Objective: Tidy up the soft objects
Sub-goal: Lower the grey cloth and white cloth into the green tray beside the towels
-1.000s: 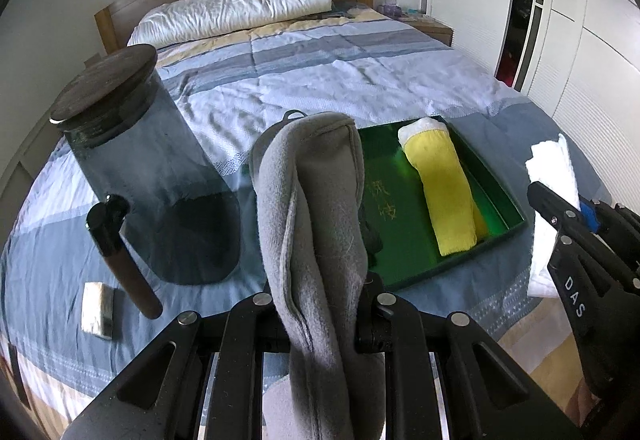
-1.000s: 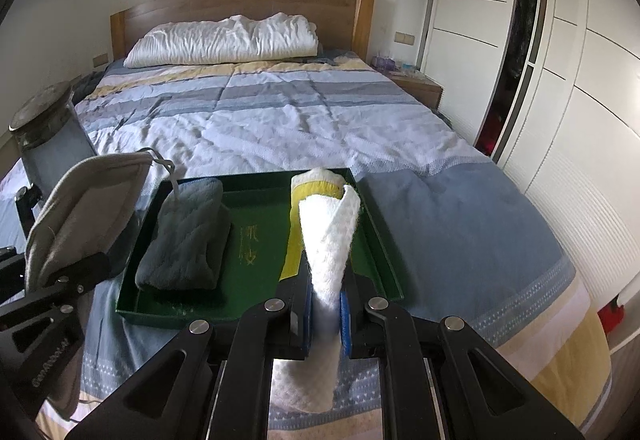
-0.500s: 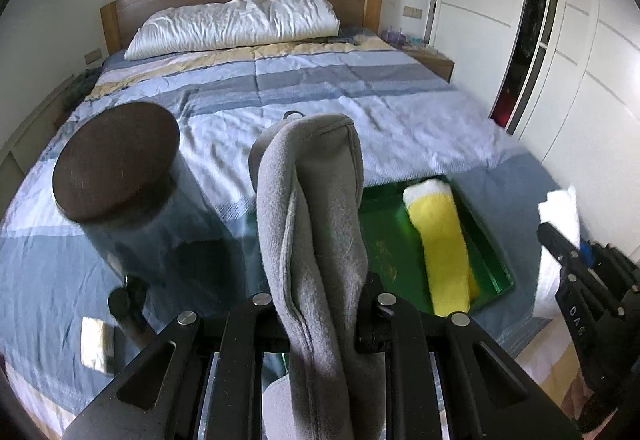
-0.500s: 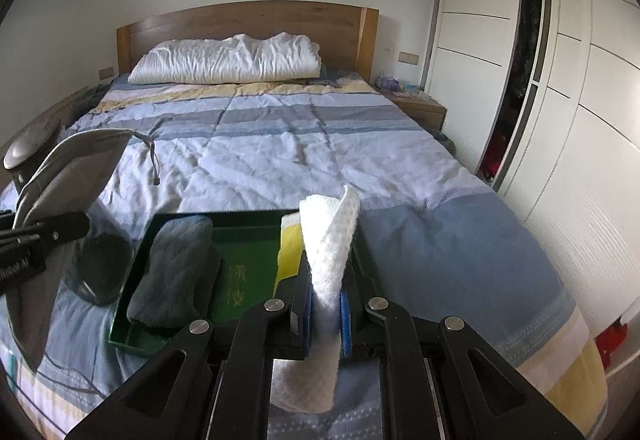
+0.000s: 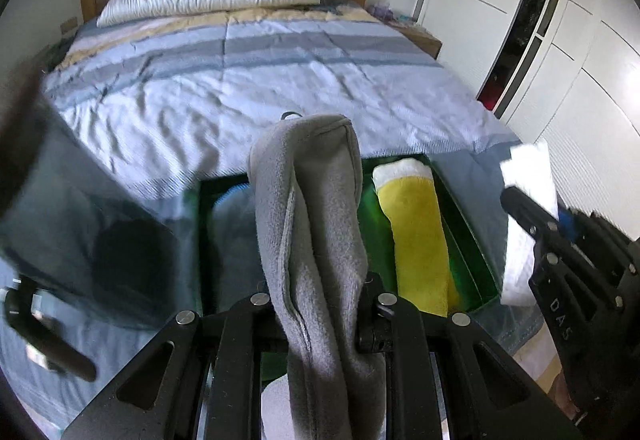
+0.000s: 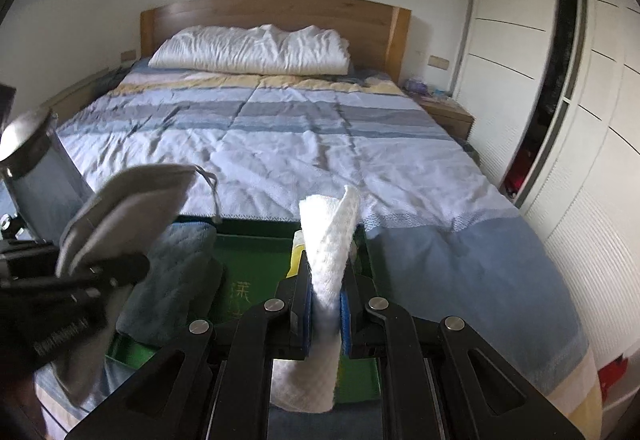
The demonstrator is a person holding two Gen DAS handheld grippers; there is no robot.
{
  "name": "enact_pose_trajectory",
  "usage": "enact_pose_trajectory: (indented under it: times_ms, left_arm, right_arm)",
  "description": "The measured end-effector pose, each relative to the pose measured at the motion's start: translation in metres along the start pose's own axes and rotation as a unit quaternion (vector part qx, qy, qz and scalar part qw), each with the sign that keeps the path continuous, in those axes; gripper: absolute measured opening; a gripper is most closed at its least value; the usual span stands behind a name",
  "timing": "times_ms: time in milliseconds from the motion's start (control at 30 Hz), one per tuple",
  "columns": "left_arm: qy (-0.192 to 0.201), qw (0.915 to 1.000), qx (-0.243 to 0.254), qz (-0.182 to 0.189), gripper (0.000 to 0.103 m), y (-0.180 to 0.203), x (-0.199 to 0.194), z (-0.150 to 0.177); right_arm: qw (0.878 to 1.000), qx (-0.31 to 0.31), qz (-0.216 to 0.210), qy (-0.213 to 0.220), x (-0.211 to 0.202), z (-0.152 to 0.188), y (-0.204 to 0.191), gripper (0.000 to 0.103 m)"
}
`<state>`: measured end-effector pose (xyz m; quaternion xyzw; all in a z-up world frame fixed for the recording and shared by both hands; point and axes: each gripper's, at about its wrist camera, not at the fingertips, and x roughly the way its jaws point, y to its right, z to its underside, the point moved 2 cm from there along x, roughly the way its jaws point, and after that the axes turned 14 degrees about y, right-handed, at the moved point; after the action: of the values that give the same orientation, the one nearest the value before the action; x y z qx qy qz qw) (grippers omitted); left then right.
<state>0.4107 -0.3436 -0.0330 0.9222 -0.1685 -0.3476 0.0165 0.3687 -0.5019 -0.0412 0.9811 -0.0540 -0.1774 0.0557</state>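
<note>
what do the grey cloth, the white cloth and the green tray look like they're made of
Grey cloth: looks like fleece, matte and fuzzy, with a stitched hem.
White cloth: likely cotton terry or waffle weave, a dimpled surface that flops over softly.
Green tray: seems hard plastic or lacquered metal, smooth with a slight sheen and gold characters; the look leaves it open.

A fuzzy grey cloth (image 5: 316,240) stands upright at frame centre, a folded white towel (image 6: 330,260) likewise at centre of the right view, while a yellow rolled towel (image 5: 418,236) and a blue-grey one (image 6: 176,280) lie in the green tray (image 6: 256,252).
</note>
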Motion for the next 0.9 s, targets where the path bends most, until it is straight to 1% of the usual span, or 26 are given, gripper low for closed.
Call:
enact_pose_trajectory:
  times_ms: [67,167,367,467,600,733,900]
  left_arm:
    - [-0.01,0.9999,-0.009,0.004,0.015,0.002,0.012,0.004]
    - [-0.022,0.9997,-0.013,0.002,0.015,0.006,0.026,0.01]
    - [-0.049,0.9986,-0.02,-0.003,0.015,0.012,0.055,0.024]
    - [-0.055,0.9983,-0.017,-0.005,0.015,0.015,0.065,0.029]
    - [-0.065,0.9978,-0.013,-0.008,0.016,0.018,0.077,0.037]
    - [-0.068,0.9976,-0.006,-0.014,0.016,0.021,0.083,0.04]
    - [-0.067,0.9974,0.0,-0.025,0.016,0.023,0.087,0.043]
  right_arm:
    - [1.0,-0.006,-0.008,-0.01,0.015,0.0,0.003,0.01]
    - [1.0,-0.017,-0.007,-0.019,0.033,-0.002,0.008,0.01]
    - [0.998,-0.042,-0.022,-0.037,0.061,0.0,0.011,0.011]
    - [0.996,-0.058,-0.038,-0.047,0.077,0.003,0.01,0.011]
    - [0.996,-0.061,-0.043,-0.057,0.092,0.01,0.013,0.011]
    - [0.995,-0.054,-0.039,-0.07,0.11,0.018,0.017,0.011]
    - [0.995,-0.057,-0.043,-0.074,0.117,0.023,0.013,0.011]
